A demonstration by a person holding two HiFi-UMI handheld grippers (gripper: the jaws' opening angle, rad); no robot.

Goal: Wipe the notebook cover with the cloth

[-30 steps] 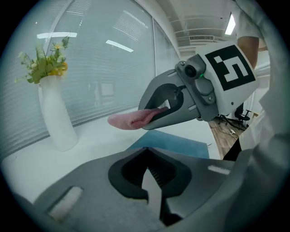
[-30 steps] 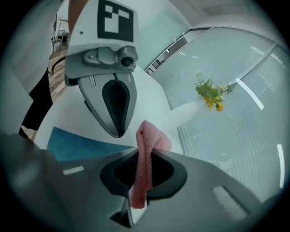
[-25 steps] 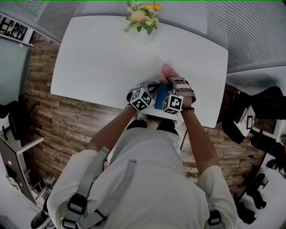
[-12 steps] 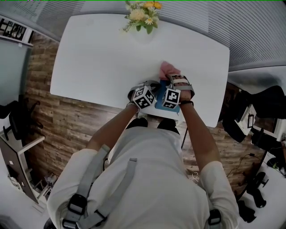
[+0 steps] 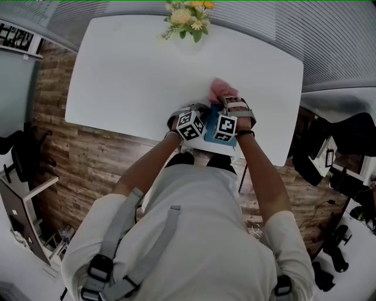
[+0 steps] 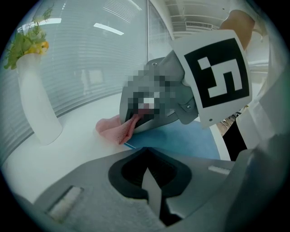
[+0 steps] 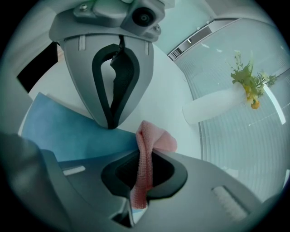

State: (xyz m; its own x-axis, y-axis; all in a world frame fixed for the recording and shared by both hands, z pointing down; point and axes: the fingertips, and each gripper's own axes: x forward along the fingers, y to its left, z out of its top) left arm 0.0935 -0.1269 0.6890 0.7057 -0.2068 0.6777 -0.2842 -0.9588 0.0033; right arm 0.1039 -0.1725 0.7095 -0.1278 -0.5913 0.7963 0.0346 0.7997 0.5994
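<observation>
A blue notebook (image 5: pixel 210 134) lies near the table's front edge, mostly under both grippers. In the left gripper view its cover (image 6: pixel 183 144) spreads out just beyond my jaws. My right gripper (image 7: pixel 139 192) is shut on a pink cloth (image 7: pixel 153 139). The cloth runs up between the jaws and bunches at the notebook's far edge (image 7: pixel 59 131). In the head view the cloth (image 5: pixel 220 91) pokes out beyond the right gripper (image 5: pixel 226 107). My left gripper (image 7: pixel 110 124) is shut with nothing in it, and its tips rest at the notebook's edge beside the cloth.
The white table (image 5: pixel 129 76) stretches away to the left and back. A white vase (image 7: pixel 213 106) with yellow flowers (image 5: pixel 189 17) stands at the far edge. A ribbed wall lies behind it. The table's front edge is close under my arms.
Both grippers have shifted a little away from me over the notebook. The cloth stays in the right gripper and has moved slightly with it.
</observation>
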